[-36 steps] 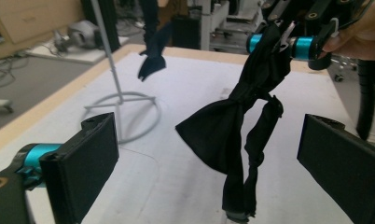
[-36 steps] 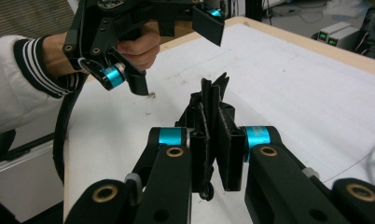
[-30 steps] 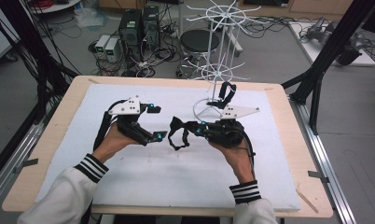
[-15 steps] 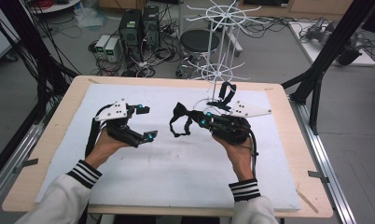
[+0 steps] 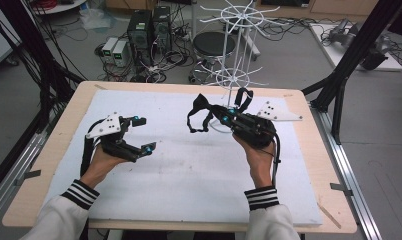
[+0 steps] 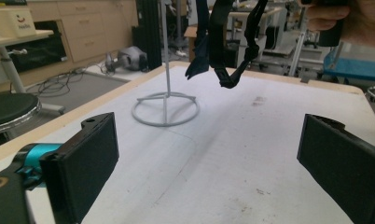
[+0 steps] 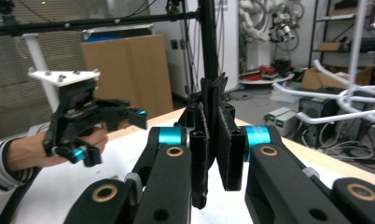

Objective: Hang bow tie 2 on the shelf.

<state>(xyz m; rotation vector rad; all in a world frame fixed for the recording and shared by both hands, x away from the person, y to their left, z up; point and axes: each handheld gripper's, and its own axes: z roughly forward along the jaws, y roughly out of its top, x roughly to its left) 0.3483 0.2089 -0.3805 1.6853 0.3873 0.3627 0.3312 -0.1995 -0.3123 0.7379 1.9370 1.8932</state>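
So at this point my right hand-held gripper was up off the tabletop, near the far middle of the white mat, with its jaws clamped together on a black strap. In the right gripper view you could see the strap pinched edge-on between the two black pads, sticking up above them. From the high view the rest of it dangled off the front of the jaws in a loose loop, clear of the mat as far as I could tell. One more loop of black strap poked up behind the gripper body, right by the pole of the white wire rack.

My left hand-held gripper was over the left side of the mat, well apart from the right one, jaws wide apart with nothing between them. The left gripper view had both pads at the bottom corners and bare mat between. Farther off in that view the strap hung down from the top edge with a buckle-ish bit at its low end, just beside the rack's round base ring, which sat flat on the mat.

The rack stood at the far edge of the tabletop, its spoked tiers above both grippers.
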